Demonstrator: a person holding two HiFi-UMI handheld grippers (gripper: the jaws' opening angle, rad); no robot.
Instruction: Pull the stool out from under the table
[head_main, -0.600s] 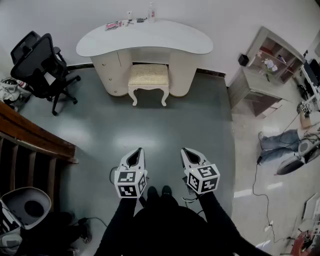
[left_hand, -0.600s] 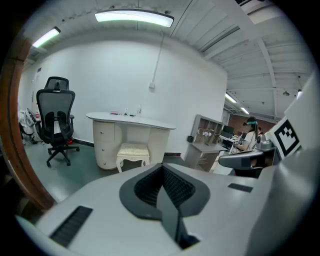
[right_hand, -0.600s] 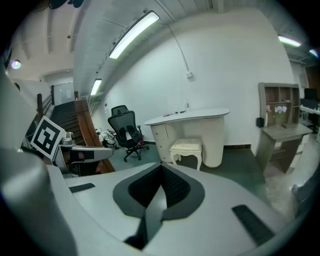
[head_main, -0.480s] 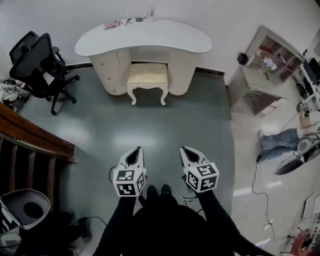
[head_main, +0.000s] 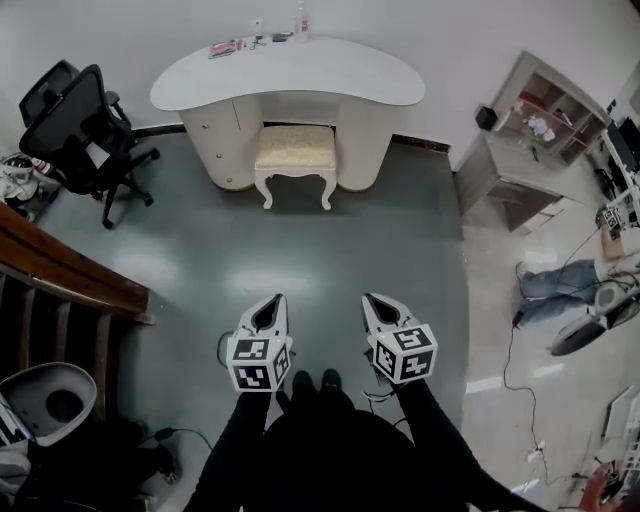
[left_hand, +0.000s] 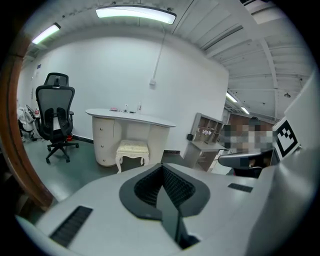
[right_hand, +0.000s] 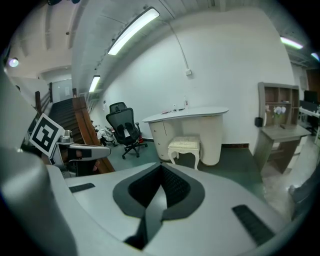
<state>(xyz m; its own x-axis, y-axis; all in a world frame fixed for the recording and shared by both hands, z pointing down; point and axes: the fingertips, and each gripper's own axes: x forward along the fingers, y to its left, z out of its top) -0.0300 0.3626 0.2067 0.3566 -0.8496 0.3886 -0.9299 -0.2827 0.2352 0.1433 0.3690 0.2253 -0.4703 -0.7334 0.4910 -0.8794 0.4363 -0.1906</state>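
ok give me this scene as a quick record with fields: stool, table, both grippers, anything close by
stool: cream cushion, white legs, tucked partly under the table
table: white curved top, small items at its back edge
left gripper: shut, empty, far from the stool
right gripper: shut, empty, far from the stool
office chair: black, left of the table
task state: stool not yet pulled out

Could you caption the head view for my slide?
Left gripper and right gripper, both shut, face the stool tucked under the table.

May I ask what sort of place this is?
Likely an office or lab with a mock home corner: a white table with a stool partly under it, a black office chair, open shelves.
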